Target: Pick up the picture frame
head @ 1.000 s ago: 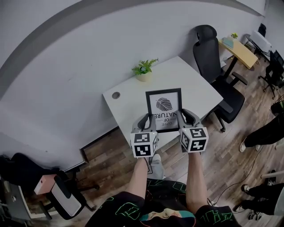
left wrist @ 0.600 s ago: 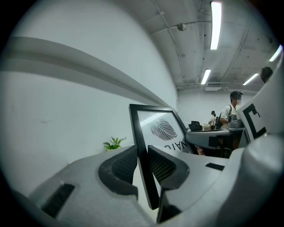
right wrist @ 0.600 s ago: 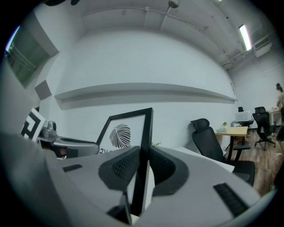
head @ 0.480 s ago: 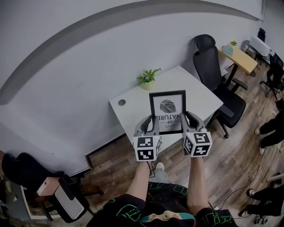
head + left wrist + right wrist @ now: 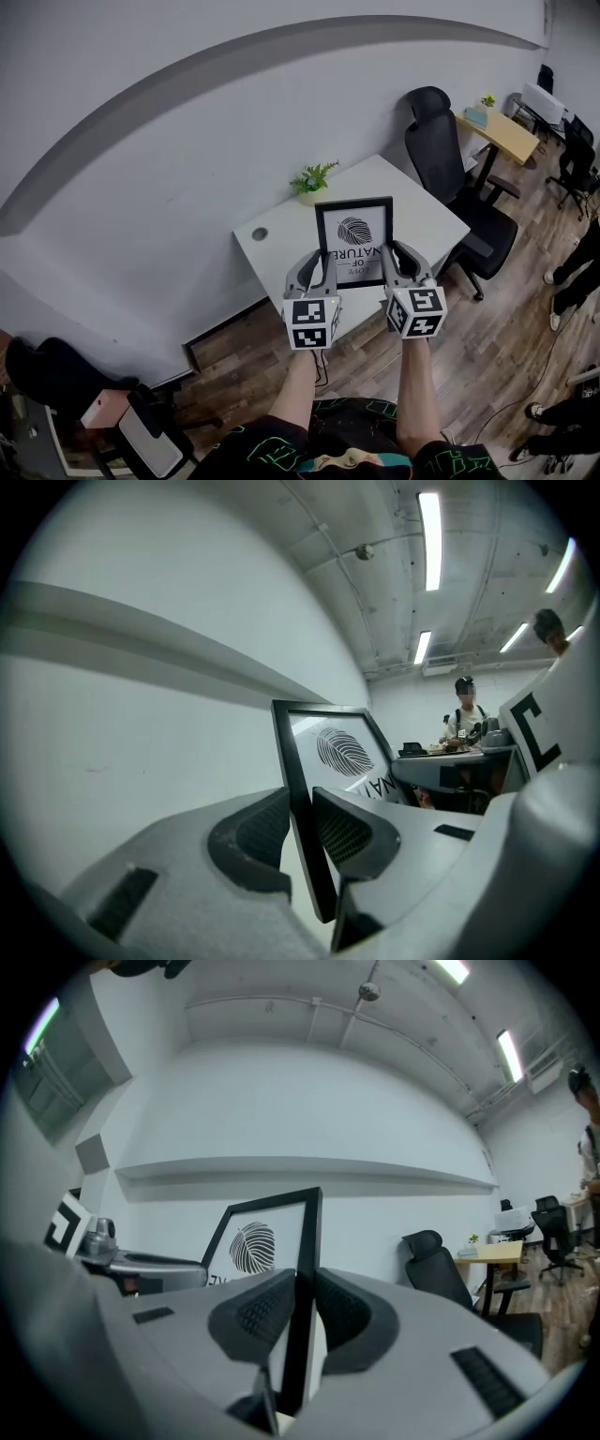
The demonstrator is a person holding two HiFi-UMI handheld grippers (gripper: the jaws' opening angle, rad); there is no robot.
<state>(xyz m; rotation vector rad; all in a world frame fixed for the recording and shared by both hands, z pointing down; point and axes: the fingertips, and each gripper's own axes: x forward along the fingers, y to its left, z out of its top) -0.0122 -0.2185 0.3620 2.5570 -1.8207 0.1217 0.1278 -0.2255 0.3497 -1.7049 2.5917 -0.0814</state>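
A black picture frame point(image 5: 353, 236) with a leaf print and upside-down lettering hangs in the air above the white desk point(image 5: 281, 246), held level between both grippers. My left gripper point(image 5: 322, 269) is shut on the frame's left edge point(image 5: 302, 808); my right gripper point(image 5: 388, 265) is shut on its right edge point(image 5: 302, 1279). In each gripper view the dark ribbed pads press the thin black border from both sides. The leaf print point(image 5: 343, 752) faces upward, and it also shows in the right gripper view point(image 5: 251, 1246).
A small potted plant point(image 5: 312, 180) stands at the desk's far edge, and a round cable hole point(image 5: 260, 233) sits near its left corner. A black office chair point(image 5: 448, 169) stands to the right, a wooden desk point(image 5: 502, 131) beyond it. People stand at the far right point(image 5: 574, 272).
Both grippers have risen with the frame, which now sits higher above the desk. The grip on both edges is unchanged.
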